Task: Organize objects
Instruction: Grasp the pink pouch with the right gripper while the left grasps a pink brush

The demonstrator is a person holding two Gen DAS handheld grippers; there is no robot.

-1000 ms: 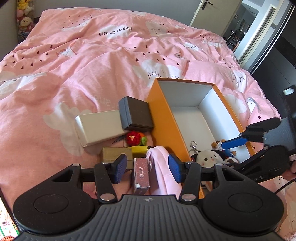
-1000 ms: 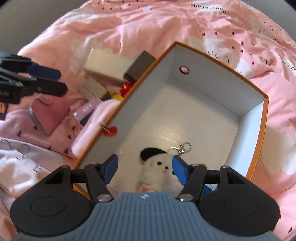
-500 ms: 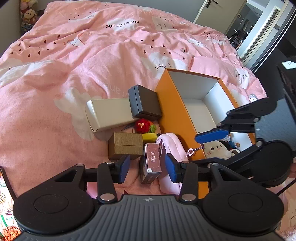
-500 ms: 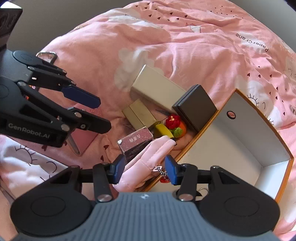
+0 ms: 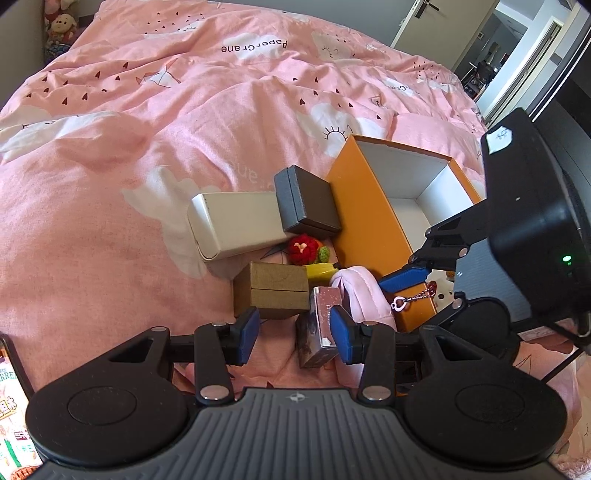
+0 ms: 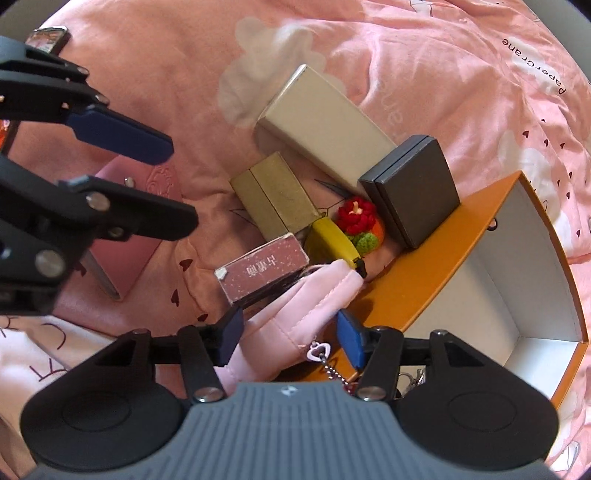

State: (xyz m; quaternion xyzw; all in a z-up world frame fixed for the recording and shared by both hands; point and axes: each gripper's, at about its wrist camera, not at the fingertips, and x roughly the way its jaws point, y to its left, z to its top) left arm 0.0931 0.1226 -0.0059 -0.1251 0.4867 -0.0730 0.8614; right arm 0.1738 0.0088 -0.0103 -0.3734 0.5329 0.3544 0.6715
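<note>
An open orange box (image 5: 364, 218) with a white inside lies on the pink bed, also in the right wrist view (image 6: 443, 266). Beside it lie a pink pouch (image 6: 295, 310) with a heart keychain (image 6: 317, 350), a maroon carton (image 6: 262, 273), a gold box (image 6: 277, 199), a cream box (image 6: 321, 129), a dark grey case (image 6: 413, 192), a yellow item (image 6: 332, 240) and a red knitted flower (image 6: 356, 216). My right gripper (image 6: 290, 334) is open with its fingers either side of the pouch. My left gripper (image 5: 293, 332) is open, low over the maroon carton (image 5: 319, 325).
A pink wallet (image 6: 133, 229) lies left of the pile under the left gripper's fingers. A plush toy (image 5: 441, 290) shows in the box behind the right gripper. Stuffed toys (image 5: 61, 22) sit at the bed's far corner. A door (image 5: 443, 29) stands beyond the bed.
My right gripper has left the box and the plush toy and swung left and down over the pink pouch. My left gripper has drawn back a little from the pile.
</note>
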